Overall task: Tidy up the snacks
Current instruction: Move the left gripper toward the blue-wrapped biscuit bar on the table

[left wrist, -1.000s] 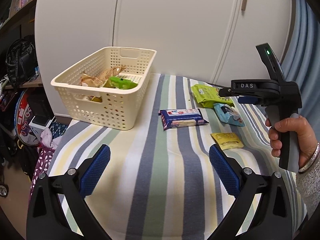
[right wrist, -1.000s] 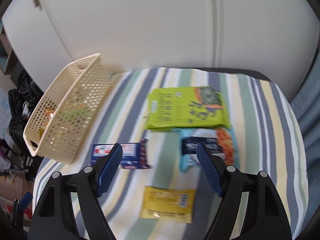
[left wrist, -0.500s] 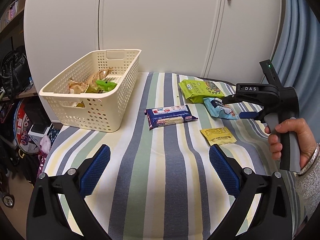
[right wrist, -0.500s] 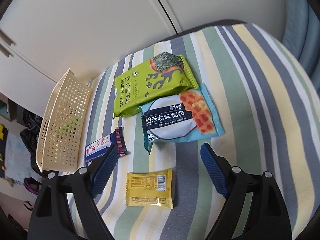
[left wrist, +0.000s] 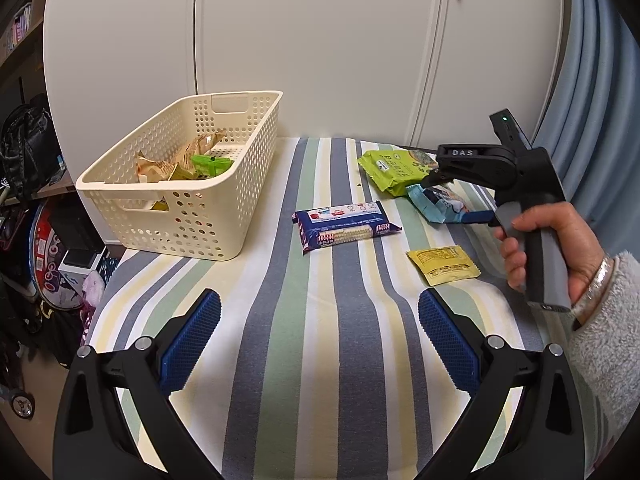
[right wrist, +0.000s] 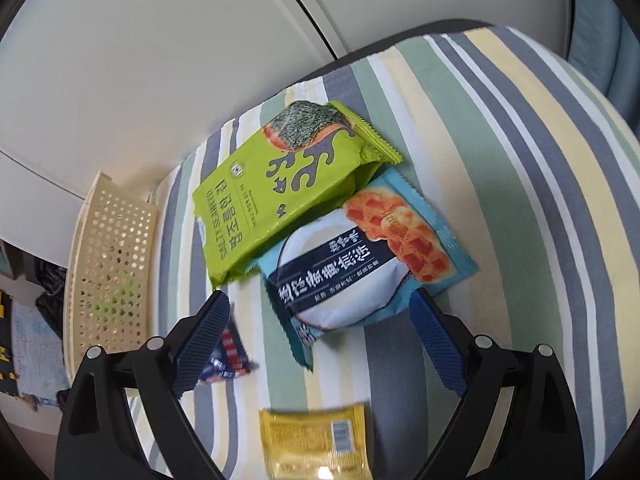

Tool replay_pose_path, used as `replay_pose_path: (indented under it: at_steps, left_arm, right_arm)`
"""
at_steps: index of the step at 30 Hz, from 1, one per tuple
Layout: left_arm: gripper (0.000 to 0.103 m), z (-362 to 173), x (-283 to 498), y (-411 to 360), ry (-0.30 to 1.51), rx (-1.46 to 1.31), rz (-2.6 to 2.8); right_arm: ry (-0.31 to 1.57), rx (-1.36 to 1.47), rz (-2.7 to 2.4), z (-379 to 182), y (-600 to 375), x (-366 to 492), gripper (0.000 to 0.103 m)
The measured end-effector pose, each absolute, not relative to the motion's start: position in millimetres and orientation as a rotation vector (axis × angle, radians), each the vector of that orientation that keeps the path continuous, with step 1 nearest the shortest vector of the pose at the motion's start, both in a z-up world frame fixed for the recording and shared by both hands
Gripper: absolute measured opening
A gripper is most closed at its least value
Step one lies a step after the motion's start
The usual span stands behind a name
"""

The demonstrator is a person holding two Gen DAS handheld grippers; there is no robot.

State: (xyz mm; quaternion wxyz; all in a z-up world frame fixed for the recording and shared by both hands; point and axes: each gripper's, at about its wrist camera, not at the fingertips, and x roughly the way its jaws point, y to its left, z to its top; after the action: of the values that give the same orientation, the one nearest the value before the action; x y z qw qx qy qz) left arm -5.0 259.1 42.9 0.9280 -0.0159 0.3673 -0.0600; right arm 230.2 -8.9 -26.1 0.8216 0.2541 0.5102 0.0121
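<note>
A cream perforated basket (left wrist: 192, 196) with a few snacks inside stands at the left of the striped surface. Loose on the cloth lie a dark blue cracker pack (left wrist: 344, 228), a yellow sachet (left wrist: 442, 264), a green seaweed pack (right wrist: 288, 184) and a light blue waffle packet (right wrist: 364, 268). My right gripper (right wrist: 320, 340) is open, its fingers just short of the waffle packet, which partly lies between them. In the left wrist view a hand holds the right gripper's body (left wrist: 516, 184) over that packet (left wrist: 436, 204). My left gripper (left wrist: 318, 340) is open and empty near the front edge.
White cupboard doors (left wrist: 320, 40) stand behind the surface. A blue curtain (left wrist: 592, 80) hangs at the right. Bags and clutter (left wrist: 28, 160) fill the floor and shelves beyond the left edge. Bare striped cloth (left wrist: 320, 320) lies between the basket and the loose packs.
The right gripper has moved forward and down toward the waffle packet, which now looks larger and reaches between its fingers. The left gripper has shifted only slightly and remains open.
</note>
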Motion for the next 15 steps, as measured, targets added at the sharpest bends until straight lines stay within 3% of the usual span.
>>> replay_pose_path:
  at_steps: [15]
  left_arm:
    - [0.100,48.2,21.8,246.0,0.764,-0.011,-0.158]
  right_arm:
    - [1.109,0.366,0.004,-30.8,-51.3,225.7,0.098]
